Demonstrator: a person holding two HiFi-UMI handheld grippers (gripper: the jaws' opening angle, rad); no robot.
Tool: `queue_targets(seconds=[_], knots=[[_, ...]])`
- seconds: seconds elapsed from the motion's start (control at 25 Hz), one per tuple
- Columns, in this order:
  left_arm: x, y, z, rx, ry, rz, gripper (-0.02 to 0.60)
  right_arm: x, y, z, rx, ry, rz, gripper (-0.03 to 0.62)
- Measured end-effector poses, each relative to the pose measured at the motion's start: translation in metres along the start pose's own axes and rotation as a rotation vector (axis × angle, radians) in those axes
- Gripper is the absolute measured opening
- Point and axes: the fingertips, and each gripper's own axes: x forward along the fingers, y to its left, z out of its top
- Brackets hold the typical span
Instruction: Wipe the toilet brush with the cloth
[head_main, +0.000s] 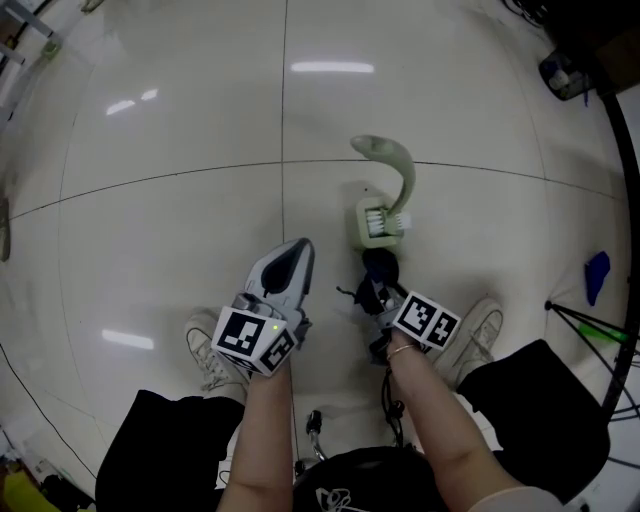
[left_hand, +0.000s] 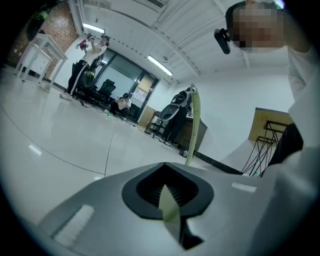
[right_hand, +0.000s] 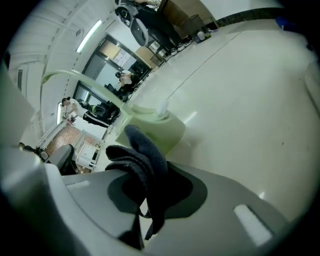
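Right gripper (head_main: 377, 292) clamps the dark cloth (right_hand: 142, 165) beside the pale-green toilet brush (head_main: 386, 195); left gripper (head_main: 293, 255) closed.

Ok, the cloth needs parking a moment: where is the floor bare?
Bare floor spreads left of the left gripper and beyond the toilet brush. Crowded: right gripper, cloth and brush holder bunch together by the shoes.

Pale green toilet brush (head_main: 380, 222) upright, dark blue cloth (head_main: 380, 267) bunched just beside its base.
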Motion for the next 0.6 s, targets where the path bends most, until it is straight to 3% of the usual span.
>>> queue_targets(seconds=[0.08, 0.2, 0.48, 0.6], knots=[[0.008, -0.006, 0.014, 0.014, -0.019, -0.01, 0.006, -0.014, -0.003, 0.026, -0.026, -0.061, -0.017, 0.063], [0.02, -0.016, 0.052, 0.028, -0.079, -0.022, 0.006, -0.036, 0.026, 0.075, -0.169, -0.155, 0.013, 0.063], [0.042, -0.058, 0.189, 0.178, -0.25, -0.122, 0.006, -0.102, 0.171, 0.176, -0.478, -0.387, 0.242, 0.063], [0.046, -0.079, 0.227, 0.263, -0.274, -0.185, 0.006, -0.132, 0.239, 0.198, -0.594, -0.426, 0.385, 0.063]])
